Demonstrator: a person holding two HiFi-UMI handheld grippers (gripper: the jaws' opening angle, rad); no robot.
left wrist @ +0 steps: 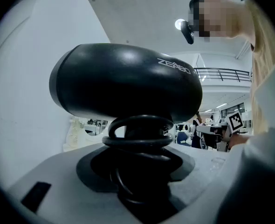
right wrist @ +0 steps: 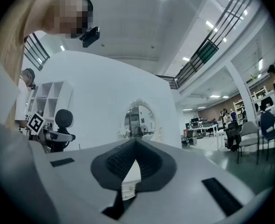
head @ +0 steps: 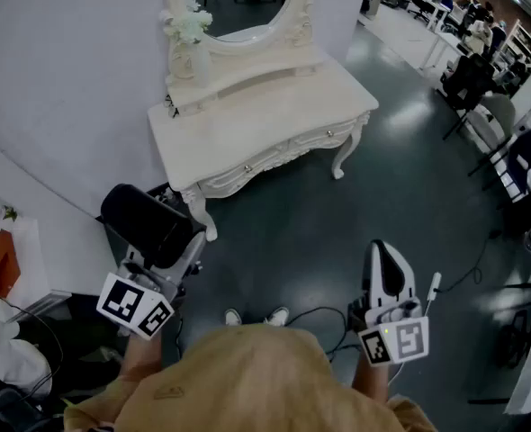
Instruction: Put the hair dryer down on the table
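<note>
Our left gripper (head: 166, 255) is clamped on the handle of the black hair dryer (head: 144, 221), its cord (left wrist: 137, 136) looped round the handle right at the jaws and the barrel lying crosswise above them. The dryer hangs in the air, well short of the white dressing table (head: 274, 106), which stands ahead of both grippers. Our right gripper (head: 381, 252) carries nothing, its jaws pressed together, beside the left one and well apart from it
</note>
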